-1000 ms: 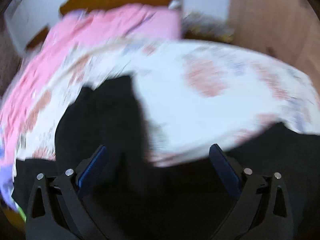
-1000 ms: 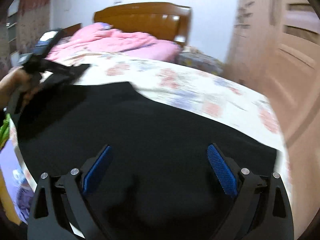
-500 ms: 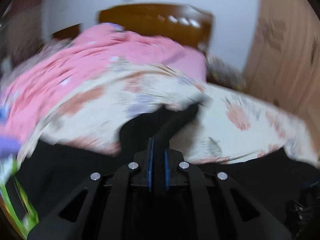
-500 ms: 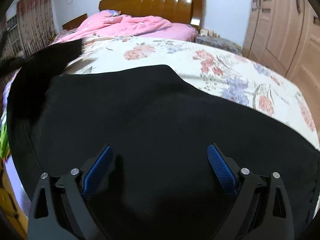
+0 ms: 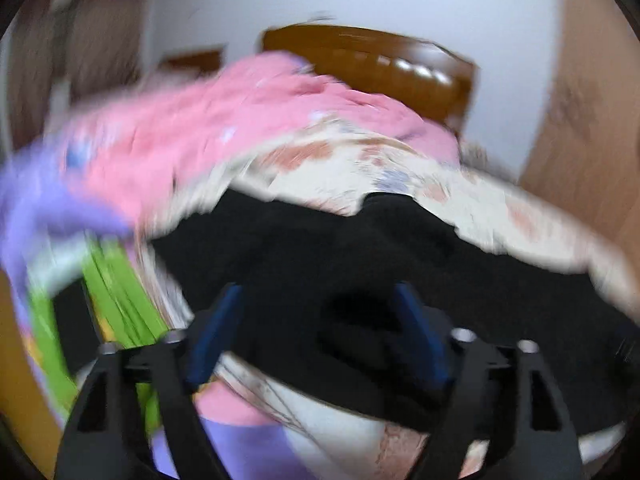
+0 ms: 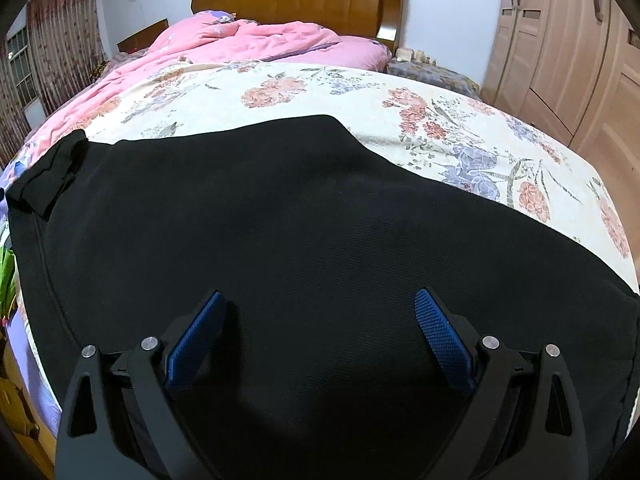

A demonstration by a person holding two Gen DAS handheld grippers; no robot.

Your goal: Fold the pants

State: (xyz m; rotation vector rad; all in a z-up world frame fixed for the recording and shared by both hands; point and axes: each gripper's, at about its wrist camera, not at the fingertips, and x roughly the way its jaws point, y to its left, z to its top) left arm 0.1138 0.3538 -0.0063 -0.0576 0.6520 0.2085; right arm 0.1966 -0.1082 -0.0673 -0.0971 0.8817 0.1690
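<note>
The left tool (image 5: 320, 316) has its blue pads spread wide, the jaws having just been opening; its view is blurred, black cloth lies between the pads, and no pressing on it can be made out; the right tool (image 6: 320, 326) tilts downward with its jaws wide apart, both blue pads (image 6: 442, 342) clear and gripping nothing.

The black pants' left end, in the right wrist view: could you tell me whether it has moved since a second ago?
Yes. The pants end, earlier lifted at the left edge, now lies folded on the floral bedspread.
</note>
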